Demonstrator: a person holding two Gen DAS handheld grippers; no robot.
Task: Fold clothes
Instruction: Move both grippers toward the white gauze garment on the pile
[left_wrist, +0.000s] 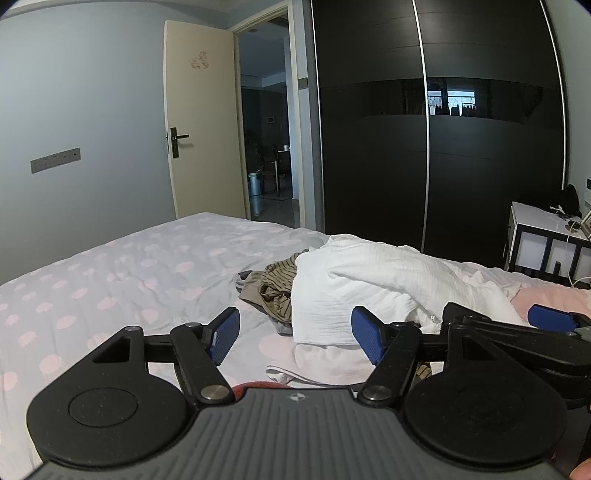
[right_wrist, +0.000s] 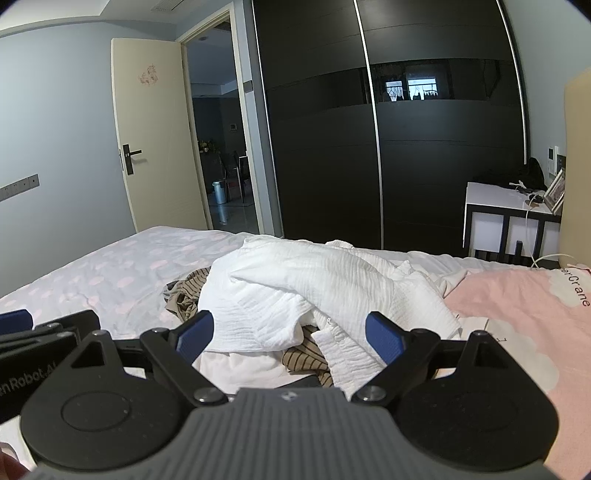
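A heap of clothes lies on the bed: a crumpled white crinkled garment on top, with a brown striped garment poking out at its left and under its near edge. My left gripper is open, held just above the bed, its right finger at the white garment's near edge and nothing between the pads. My right gripper is open too, hovering over the near side of the heap, holding nothing. Each gripper's blue pad shows at the edge of the other's view.
The bed has a white cover with pink spots, and a pink pillow at the right. Behind stand a dark sliding wardrobe, an open door and a white bedside table with small items and cables.
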